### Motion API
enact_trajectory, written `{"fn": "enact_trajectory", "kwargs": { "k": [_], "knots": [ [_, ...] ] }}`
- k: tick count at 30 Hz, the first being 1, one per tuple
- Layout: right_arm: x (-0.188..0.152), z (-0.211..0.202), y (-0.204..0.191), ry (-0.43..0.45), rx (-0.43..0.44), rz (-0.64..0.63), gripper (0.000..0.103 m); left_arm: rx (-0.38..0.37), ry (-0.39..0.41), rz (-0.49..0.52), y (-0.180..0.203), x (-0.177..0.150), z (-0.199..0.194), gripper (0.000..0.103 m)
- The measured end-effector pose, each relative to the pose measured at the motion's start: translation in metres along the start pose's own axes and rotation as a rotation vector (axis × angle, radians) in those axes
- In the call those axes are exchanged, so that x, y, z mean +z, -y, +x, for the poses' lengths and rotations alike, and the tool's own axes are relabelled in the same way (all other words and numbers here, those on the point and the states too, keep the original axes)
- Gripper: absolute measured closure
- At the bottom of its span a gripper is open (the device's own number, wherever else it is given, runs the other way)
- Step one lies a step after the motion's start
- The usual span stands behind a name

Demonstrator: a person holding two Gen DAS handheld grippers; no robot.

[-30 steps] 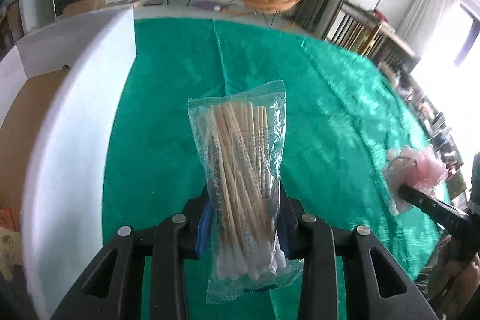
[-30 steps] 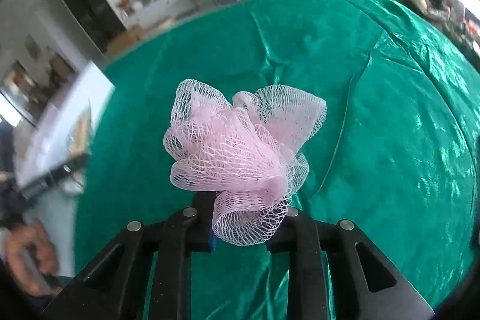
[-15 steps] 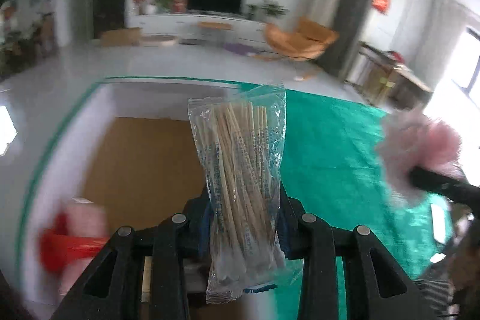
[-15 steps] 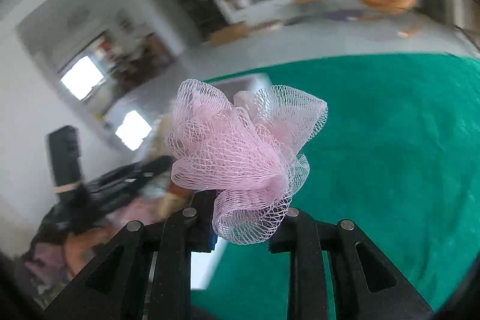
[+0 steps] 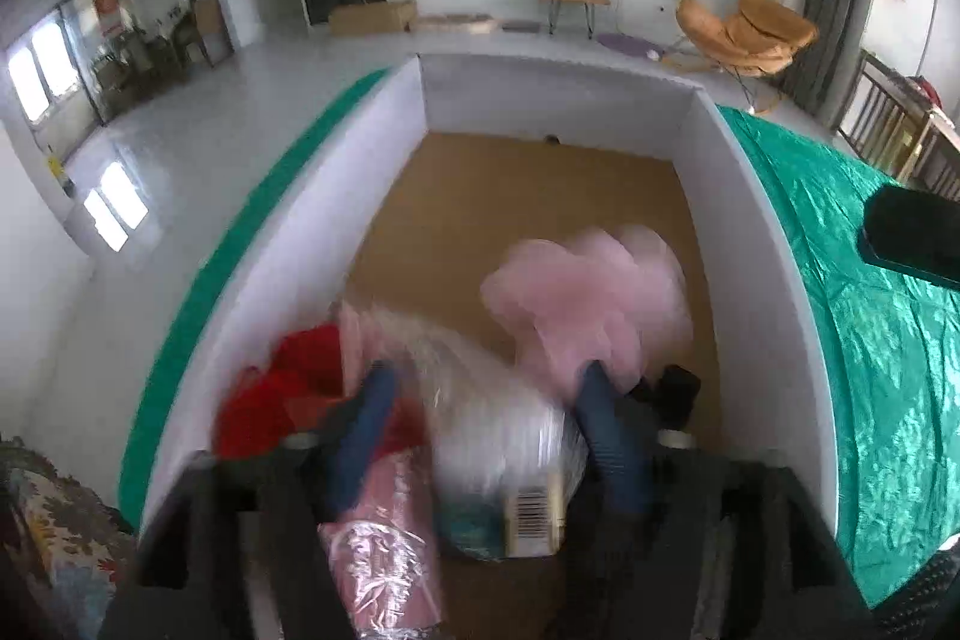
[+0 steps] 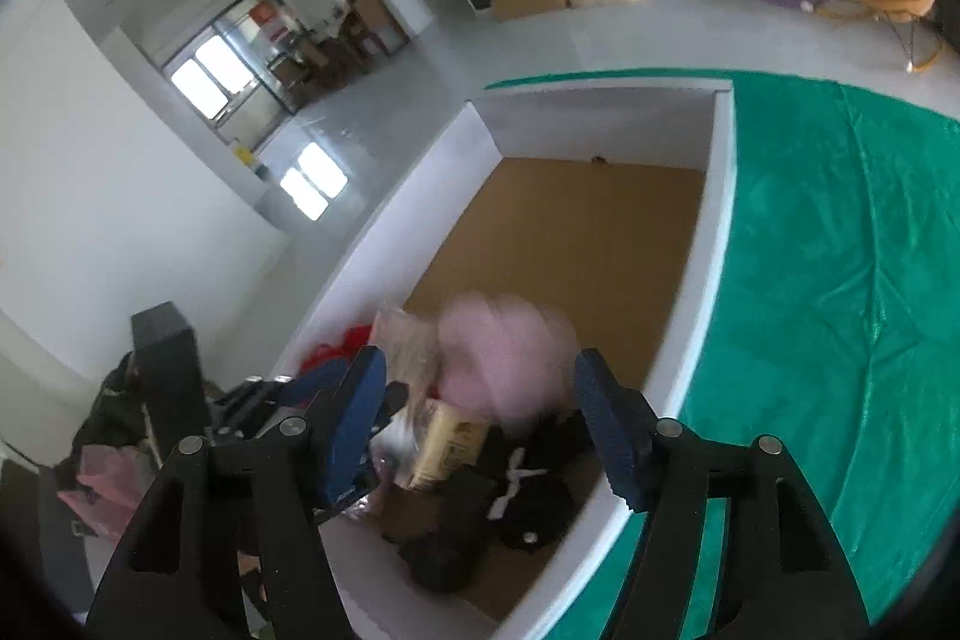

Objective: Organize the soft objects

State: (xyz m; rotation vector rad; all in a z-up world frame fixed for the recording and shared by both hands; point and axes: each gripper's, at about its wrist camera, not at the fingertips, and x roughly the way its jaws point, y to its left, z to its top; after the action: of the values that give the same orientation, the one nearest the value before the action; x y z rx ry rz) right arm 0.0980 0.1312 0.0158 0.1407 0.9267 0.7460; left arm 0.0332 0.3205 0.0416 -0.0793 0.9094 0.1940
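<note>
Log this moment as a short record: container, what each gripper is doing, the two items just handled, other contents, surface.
container: white-walled box with brown floor, on green cloth
left gripper: open over the box, jaws have just opened, pads clear of the bag
right gripper: open over the box, jaws have just opened, nothing gripped
cotton swab bag: blurred, inside the box, between the left jaws
pink mesh pouf: blurred, inside the box
other contents: red item, black items, pink foil packet
</note>
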Motion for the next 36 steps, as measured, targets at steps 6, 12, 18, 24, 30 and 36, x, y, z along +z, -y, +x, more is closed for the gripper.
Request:
{"fn": "enact_trajectory", "kwargs": {
  "k": [6, 12, 18, 24, 30, 36],
  "knots": [
    [-0.017, -0.033, -0.002, 0.039, -0.08, -0.069, 0.034, 0.128, 0.127, -0.048, -0.009, 0.006, -0.029, 0.009],
    [-0.024, -0.048, -0.006, 0.048, -0.118, -0.114, 0.034, 0.207, 0.144, -0.103, -0.009, 0.001, -0.053, 0.0],
    [-0.033, -0.052, -0.014, 0.035, -0.176, -0.173, 0.034, 0.18, 0.096, -0.129, -0.003, 0.0, -0.056, 0.0],
    [-0.037, -0.05, -0.016, 0.015, -0.22, -0.209, 0.034, 0.242, 0.086, -0.132, -0.004, -0.002, -0.061, 0.0],
    [-0.038, -0.046, -0.017, -0.009, -0.243, -0.212, 0.033, 0.265, 0.09, -0.147, -0.009, -0.007, -0.062, 0.0],
    [-0.042, -0.04, -0.023, -0.029, -0.26, -0.237, 0.033, 0.264, 0.072, -0.155, -0.009, -0.01, -0.059, 0.0]
  ]
}}
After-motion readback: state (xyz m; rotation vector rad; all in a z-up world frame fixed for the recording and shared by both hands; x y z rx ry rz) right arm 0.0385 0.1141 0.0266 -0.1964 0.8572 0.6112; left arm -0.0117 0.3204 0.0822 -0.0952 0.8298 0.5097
